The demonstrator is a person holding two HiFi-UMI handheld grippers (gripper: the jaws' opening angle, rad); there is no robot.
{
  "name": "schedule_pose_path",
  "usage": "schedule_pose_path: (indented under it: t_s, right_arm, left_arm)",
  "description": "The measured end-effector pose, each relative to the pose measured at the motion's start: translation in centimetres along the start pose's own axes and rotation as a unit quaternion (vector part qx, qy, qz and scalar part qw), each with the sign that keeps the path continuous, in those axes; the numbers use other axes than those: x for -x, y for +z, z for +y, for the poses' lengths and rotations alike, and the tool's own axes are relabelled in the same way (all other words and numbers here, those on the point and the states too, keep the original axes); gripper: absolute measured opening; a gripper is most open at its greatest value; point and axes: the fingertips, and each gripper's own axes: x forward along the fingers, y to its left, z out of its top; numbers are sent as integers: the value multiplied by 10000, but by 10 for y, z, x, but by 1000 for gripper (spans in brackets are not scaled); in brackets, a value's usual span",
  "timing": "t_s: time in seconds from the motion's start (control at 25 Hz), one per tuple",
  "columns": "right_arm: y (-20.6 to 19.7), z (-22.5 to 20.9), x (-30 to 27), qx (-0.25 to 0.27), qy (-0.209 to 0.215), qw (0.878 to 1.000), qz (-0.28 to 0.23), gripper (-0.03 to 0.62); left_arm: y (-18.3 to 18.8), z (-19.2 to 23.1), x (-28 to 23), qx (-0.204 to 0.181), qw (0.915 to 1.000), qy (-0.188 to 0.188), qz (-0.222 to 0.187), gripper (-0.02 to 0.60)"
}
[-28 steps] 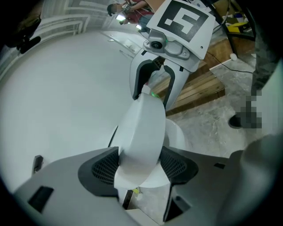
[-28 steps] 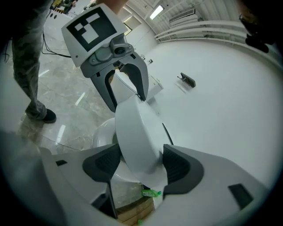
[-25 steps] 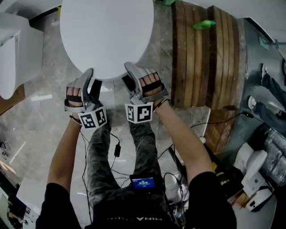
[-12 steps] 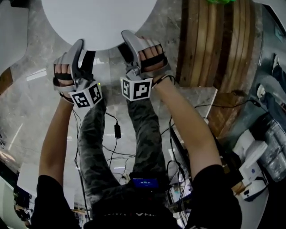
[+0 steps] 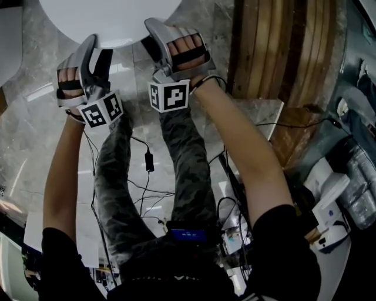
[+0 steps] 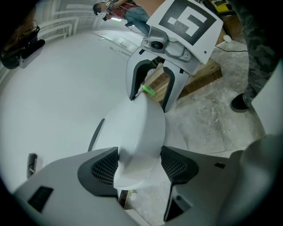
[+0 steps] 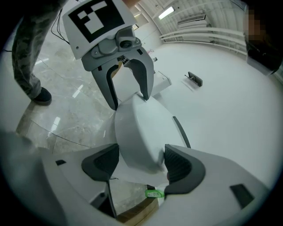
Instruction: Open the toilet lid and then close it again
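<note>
Marble floor (image 5: 35, 135) spreads below a white toilet lid (image 5: 111, 17), which lies at the top of the head view with its rim toward the person. The left gripper (image 6: 139, 164) clamps that rim between its pads. Just beside it, the right gripper (image 7: 141, 165) has the same rim between jaws that have just been opening, with the pads touching it. Wooden planks (image 5: 270, 53) lie farther right.

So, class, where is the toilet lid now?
The toilet lid lies top left in the head view, left of the wooden planks, its front edge in the left tongs and right tongs, whose jaws have just been opening.
</note>
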Motion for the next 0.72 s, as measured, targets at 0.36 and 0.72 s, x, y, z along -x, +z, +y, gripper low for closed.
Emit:
schedule_pose_path:
  t_s: [0.36, 0.72]
  right_arm:
    - [-3, -1, 7, -88, 468, 9987, 162, 307]
    - [10, -50, 46, -641, 962, 9921, 493, 299]
  left_arm:
    - [5, -1, 6, 29, 9990, -455, -1, 291]
    - [12, 60, 48, 276, 9973, -667, 96, 290]
